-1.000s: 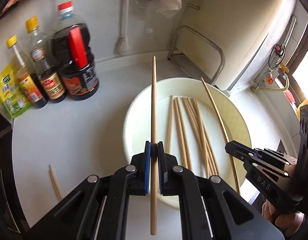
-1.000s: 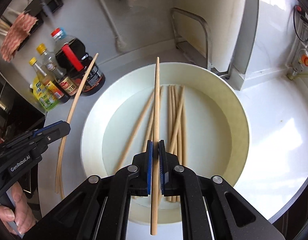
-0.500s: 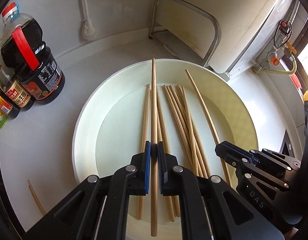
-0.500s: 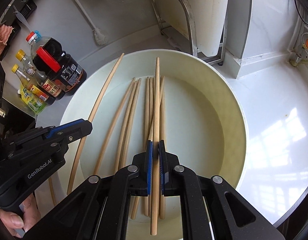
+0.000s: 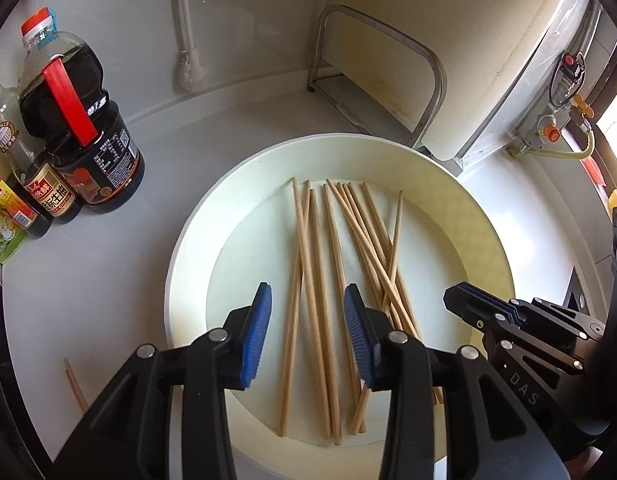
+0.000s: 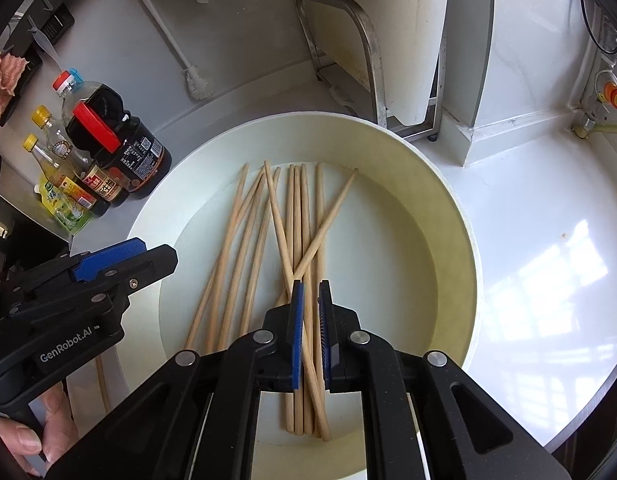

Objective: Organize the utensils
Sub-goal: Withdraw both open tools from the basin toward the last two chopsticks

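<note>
Both grippers have let go of the single wooden chopstick each was clamping a second ago, and those sticks now lie in the bowl with the rest. From the left wrist camera, the left gripper [image 5: 307, 330] hangs over the near part of the wide, shallow cream-white round bowl [image 5: 188, 240]; its blue-padded jaws are opening, with nothing pinched between the pads, though several of the pale wooden chopsticks [image 5: 328, 280] show through the gap, lying flat on the bowl floor. The right gripper [image 5: 464, 300] reaches in from the right over the bowl's right rim. A dark soy-sauce jug with a red handle [image 5: 88, 140] stands far left on the white counter [image 5: 88, 280], and two loose chopsticks [image 5: 74, 384] lie on the counter near left, outside the bowl. From the right wrist camera, the right gripper [image 6: 310, 334] has its jaws slightly apart, a narrow slit; chopsticks [image 6: 296, 240] pass beneath it and no pad presses on them. The left gripper [image 6: 148, 256] comes in from the left, held by a hand [image 6: 32, 436] at the near-left corner.
</note>
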{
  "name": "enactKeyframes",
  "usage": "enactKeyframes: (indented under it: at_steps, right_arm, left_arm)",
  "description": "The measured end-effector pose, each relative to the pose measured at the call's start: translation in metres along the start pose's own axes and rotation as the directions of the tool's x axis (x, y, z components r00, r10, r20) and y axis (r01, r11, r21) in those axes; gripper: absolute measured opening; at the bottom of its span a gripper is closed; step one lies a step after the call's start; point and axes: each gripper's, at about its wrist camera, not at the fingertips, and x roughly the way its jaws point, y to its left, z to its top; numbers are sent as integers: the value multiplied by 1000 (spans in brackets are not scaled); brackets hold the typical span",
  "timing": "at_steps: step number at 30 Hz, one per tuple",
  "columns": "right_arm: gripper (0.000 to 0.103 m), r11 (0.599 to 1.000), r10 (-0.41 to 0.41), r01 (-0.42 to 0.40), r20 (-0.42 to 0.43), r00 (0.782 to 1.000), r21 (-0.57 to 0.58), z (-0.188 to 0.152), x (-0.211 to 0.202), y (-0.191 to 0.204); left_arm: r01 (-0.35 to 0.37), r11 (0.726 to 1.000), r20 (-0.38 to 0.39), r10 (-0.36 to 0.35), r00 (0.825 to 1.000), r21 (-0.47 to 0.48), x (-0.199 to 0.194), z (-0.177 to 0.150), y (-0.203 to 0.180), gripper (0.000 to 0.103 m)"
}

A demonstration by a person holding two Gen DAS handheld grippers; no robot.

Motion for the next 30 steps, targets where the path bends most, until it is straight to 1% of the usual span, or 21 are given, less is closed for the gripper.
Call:
enactKeyframes:
  at_steps: [2, 4, 8, 12, 17, 19, 21, 26, 30]
  right_arm:
    - [11, 1000, -2, 2, 8, 1000, -3, -2, -4, 2]
    - [11, 1000, -4, 4, 17, 1000, -6, -4, -8, 3]
    - [11, 1000, -5, 5, 32, 999, -10, -9, -16, 7]
    - [15, 1000, -7, 7, 42, 999, -9, -17, -22, 13]
    - [16, 1000, -2, 3, 48, 999, -16, -28, -28, 24]
    - [21, 1000, 4, -3, 51, 999, -15, -35, -30, 29]
    - [24, 1000, 10, -9, 51, 999, -18, -40, -32, 36]
    - [24, 999, 27, -25, 48, 998, -46, -57, -34, 59]
    - [28, 996, 44, -41, 34, 998, -81, -70, -32, 80]
  left_arm:
    - [1, 1000, 9, -1, 1000, -1, -5, -2, 1, 40]
    - [3, 1000, 20, -2, 1000, -3, -10, -5, 1, 42]
    - [2, 1000, 37, -2, 999, -6, -21, -12, 4, 43]
    - [-3, 1000, 50, 4, 999, -12, -30, -22, 9, 44]
    - [-7, 1000, 55, 8, 998, -22, -41, -37, 21, 45]
    - [-11, 1000, 56, 12, 998, -27, -46, -44, 26, 45]
    - [-17, 999, 59, 19, 998, -33, -51, -51, 32, 45]
    - [-33, 998, 63, 37, 997, -61, -63, -72, 52, 47]
    - [-54, 995, 57, 59, 997, -86, -71, -93, 73, 49]
